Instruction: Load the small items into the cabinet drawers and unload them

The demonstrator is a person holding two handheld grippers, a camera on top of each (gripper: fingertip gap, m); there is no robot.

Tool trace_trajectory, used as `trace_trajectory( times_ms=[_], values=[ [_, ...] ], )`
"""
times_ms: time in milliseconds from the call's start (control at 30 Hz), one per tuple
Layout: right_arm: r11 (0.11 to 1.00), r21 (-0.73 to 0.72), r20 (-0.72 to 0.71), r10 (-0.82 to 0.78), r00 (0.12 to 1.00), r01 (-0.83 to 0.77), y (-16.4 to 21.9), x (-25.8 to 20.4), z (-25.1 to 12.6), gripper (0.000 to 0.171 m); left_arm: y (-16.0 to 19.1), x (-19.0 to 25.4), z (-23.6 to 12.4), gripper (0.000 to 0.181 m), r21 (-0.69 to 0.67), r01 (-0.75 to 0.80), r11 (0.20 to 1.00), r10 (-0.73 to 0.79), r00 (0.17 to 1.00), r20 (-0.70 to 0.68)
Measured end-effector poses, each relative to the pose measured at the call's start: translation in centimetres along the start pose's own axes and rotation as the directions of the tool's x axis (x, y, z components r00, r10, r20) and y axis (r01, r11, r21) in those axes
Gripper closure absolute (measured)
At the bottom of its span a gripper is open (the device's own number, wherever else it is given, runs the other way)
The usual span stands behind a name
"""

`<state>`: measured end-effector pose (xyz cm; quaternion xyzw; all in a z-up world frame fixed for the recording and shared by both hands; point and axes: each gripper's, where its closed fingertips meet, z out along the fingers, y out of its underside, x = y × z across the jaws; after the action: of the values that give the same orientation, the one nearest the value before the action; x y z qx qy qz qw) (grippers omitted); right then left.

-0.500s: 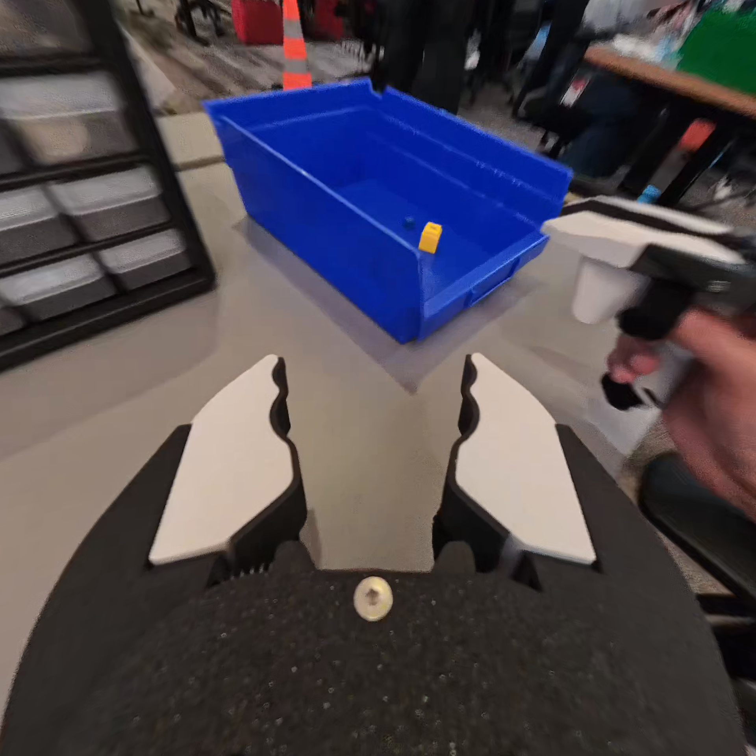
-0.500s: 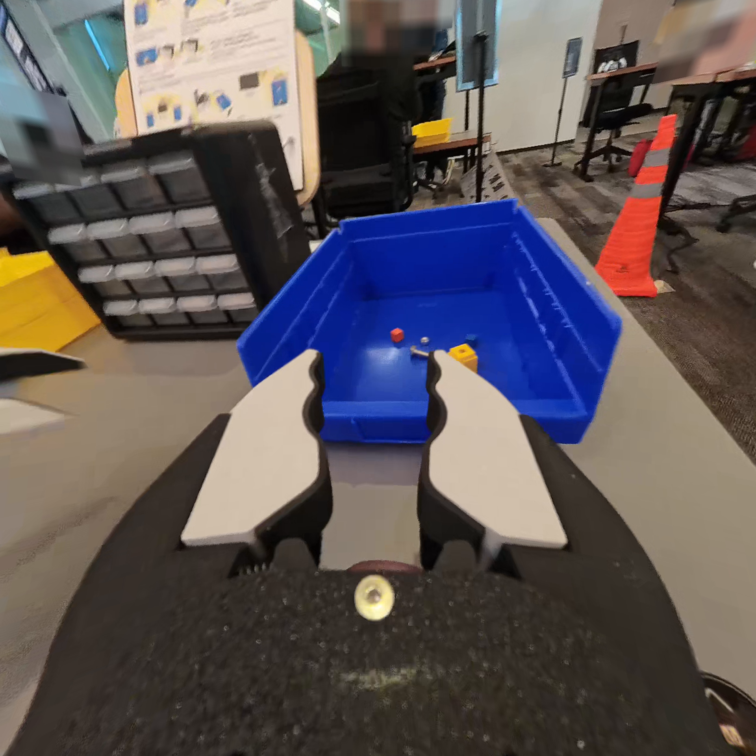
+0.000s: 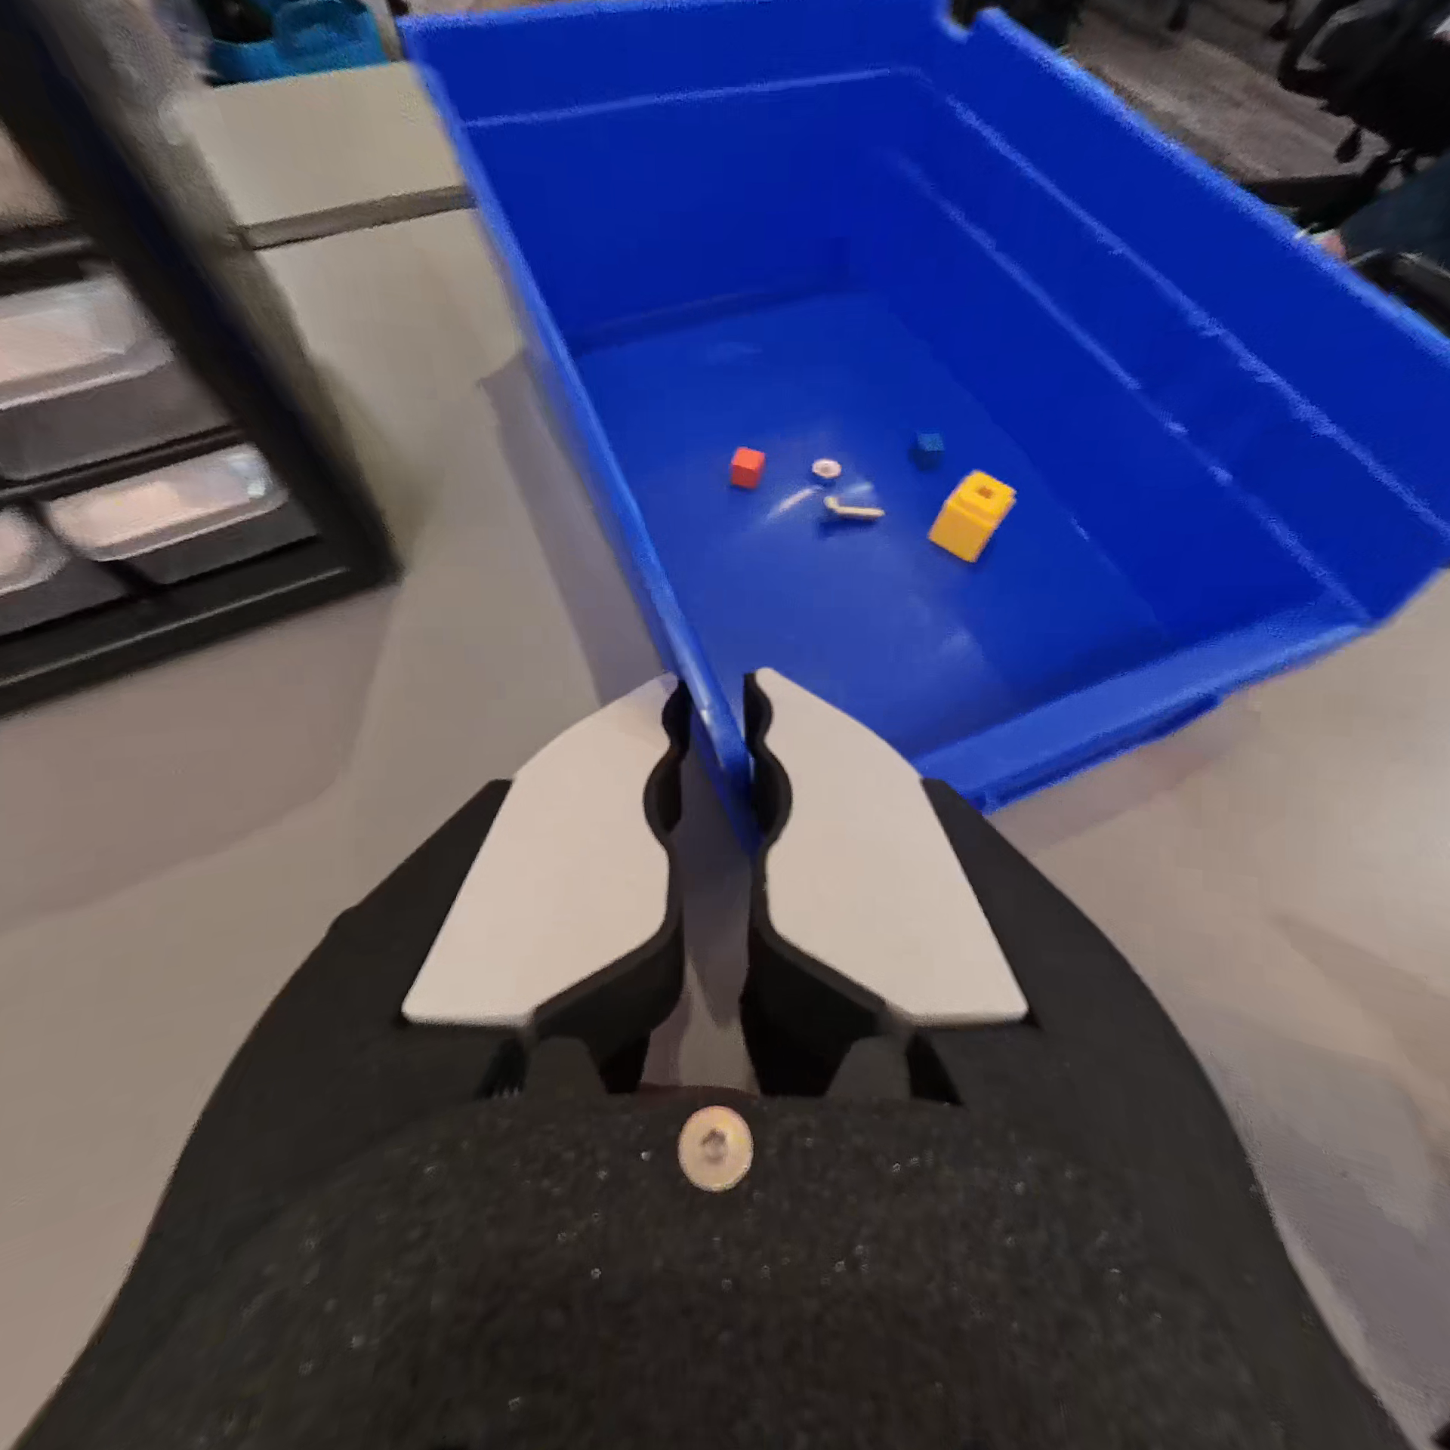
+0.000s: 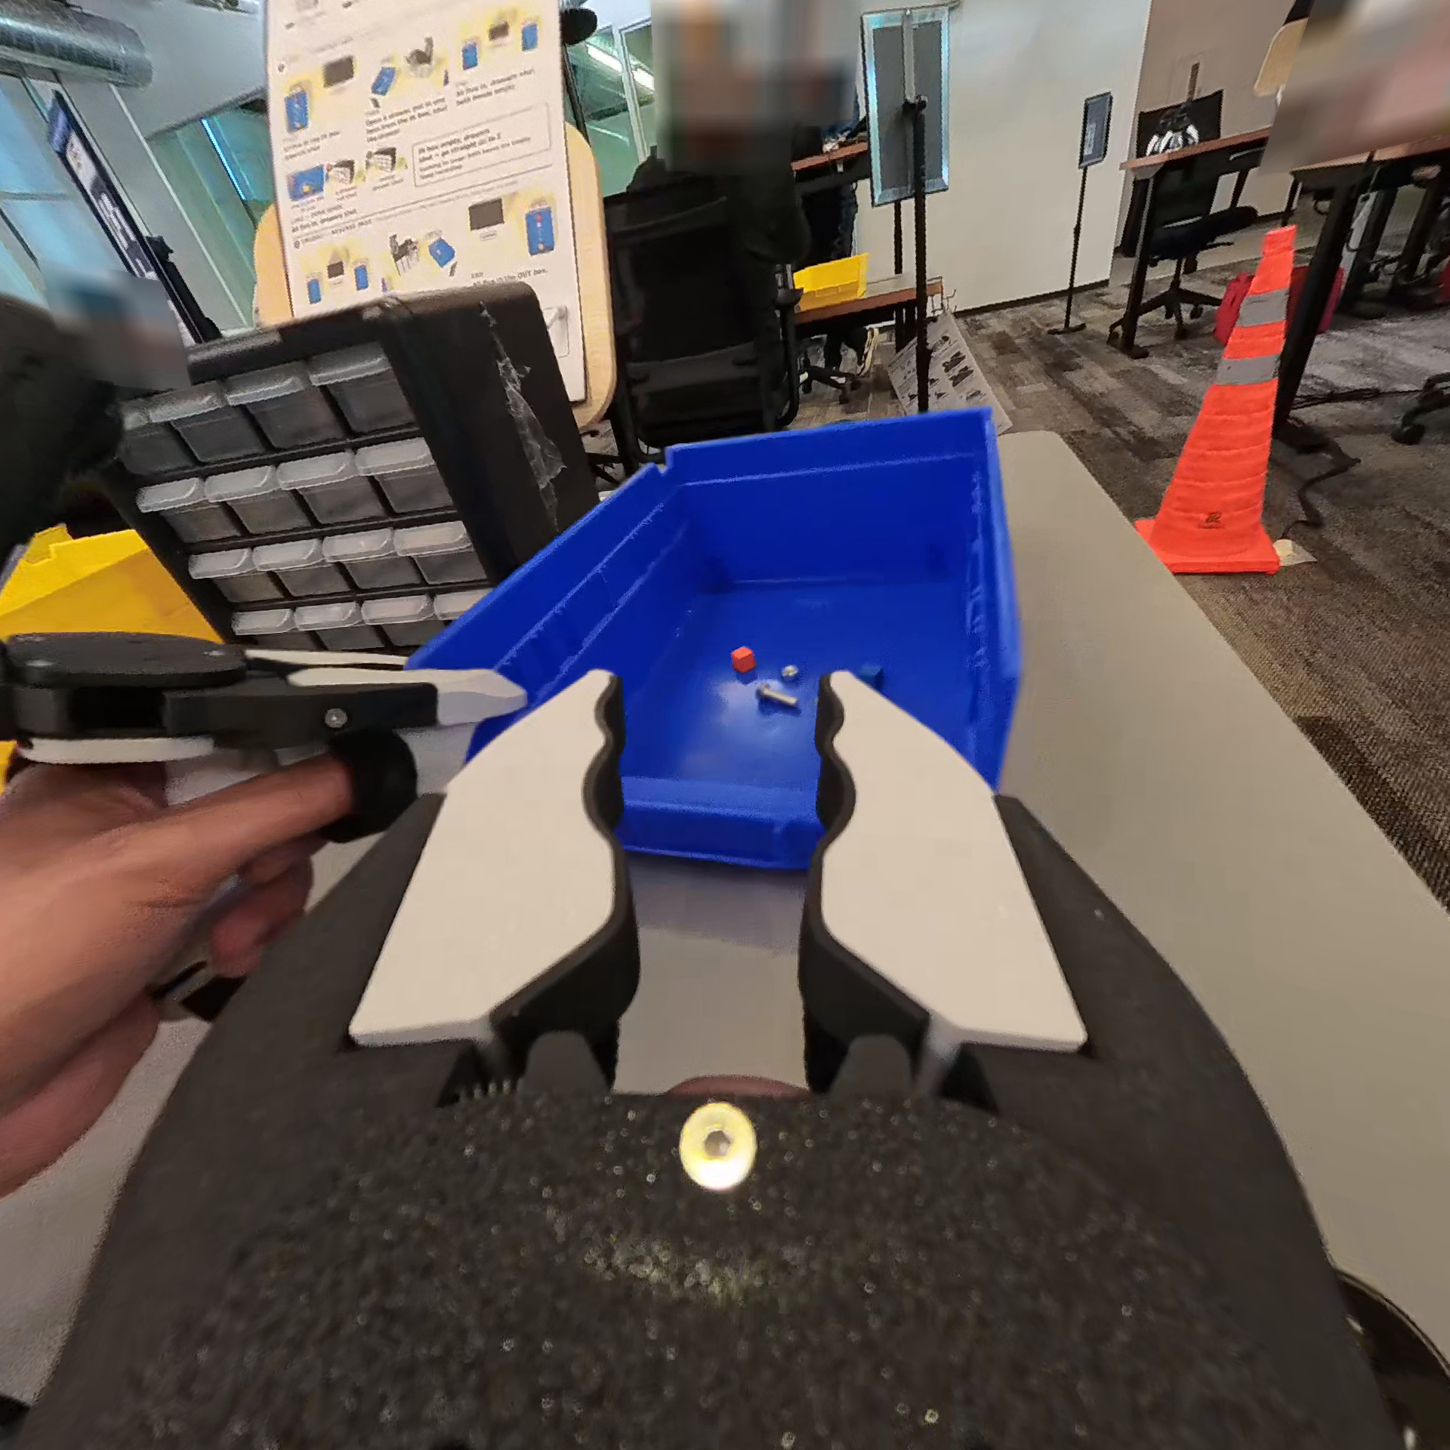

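Note:
A blue bin (image 3: 1177, 329) sits on the grey table. On its floor lie a red cube (image 3: 747, 467), a small nut (image 3: 825, 468), a screw (image 3: 854, 510), a blue cube (image 3: 928, 449) and a yellow block (image 3: 971, 514). My left gripper (image 3: 714, 706) is shut on the bin's near left wall at the corner. In the right wrist view the bin (image 4: 549, 588) lies ahead of my right gripper (image 4: 718, 690), which is open, empty and just short of the front wall. The left gripper (image 4: 479, 694) shows there at the bin's left corner. The yellow block is hidden behind my right finger.
A black drawer cabinet (image 4: 329, 502) with its clear drawers shut stands left of the bin and also shows in the left wrist view (image 3: 157, 471). A yellow bin (image 4: 78, 581) is at the far left. An orange cone (image 4: 1232, 439) stands on the floor to the right, past the table edge. My right fingertips sit around 15 centimeters from my left ones. My left gripper is the nearer one to the black drawer cabinet (image 4: 329, 502): about 20 centimeters, against 35 centimeters.
My left gripper moved forward to the blue bin and closed on its near left wall. My right gripper stayed open in front of the bin.

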<state>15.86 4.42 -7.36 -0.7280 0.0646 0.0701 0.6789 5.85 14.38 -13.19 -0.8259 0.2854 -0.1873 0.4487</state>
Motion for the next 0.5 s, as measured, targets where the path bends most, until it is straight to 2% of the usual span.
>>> trace_trajectory(
  times_ms=[67,167,267,367,500],
  values=[
    [1.000,0.007,0.005,-0.023,1.000,0.023,-0.8,-0.4,-0.3,0.125,0.1,-2.2,-0.6,0.175,-0.009,-0.005,1.000,0.006,0.999,0.038],
    [0.996,0.078,0.031,-0.041,0.999,0.038,-3.8,-1.3,-1.7,0.126,-0.1,-4.5,-2.2,0.177,-0.017,0.067,0.998,-0.068,0.997,-0.039],
    [0.982,0.131,-0.022,-0.133,0.991,0.134,-5.7,-1.0,-2.5,0.127,-0.3,-6.4,-5.0,0.178,-0.009,0.083,0.996,-0.084,0.989,-0.120],
    [0.978,0.113,-0.042,-0.170,0.985,0.173,-5.2,-0.8,-2.3,0.127,0.7,-7.8,-8.5,0.177,-0.019,0.086,0.996,-0.088,0.979,-0.184],
    [0.993,0.080,0.033,-0.085,0.996,0.083,-3.7,-2.0,-1.6,0.127,3.3,-10.2,-13.5,0.177,0.000,0.115,0.993,-0.112,0.969,-0.220]
  ],
)
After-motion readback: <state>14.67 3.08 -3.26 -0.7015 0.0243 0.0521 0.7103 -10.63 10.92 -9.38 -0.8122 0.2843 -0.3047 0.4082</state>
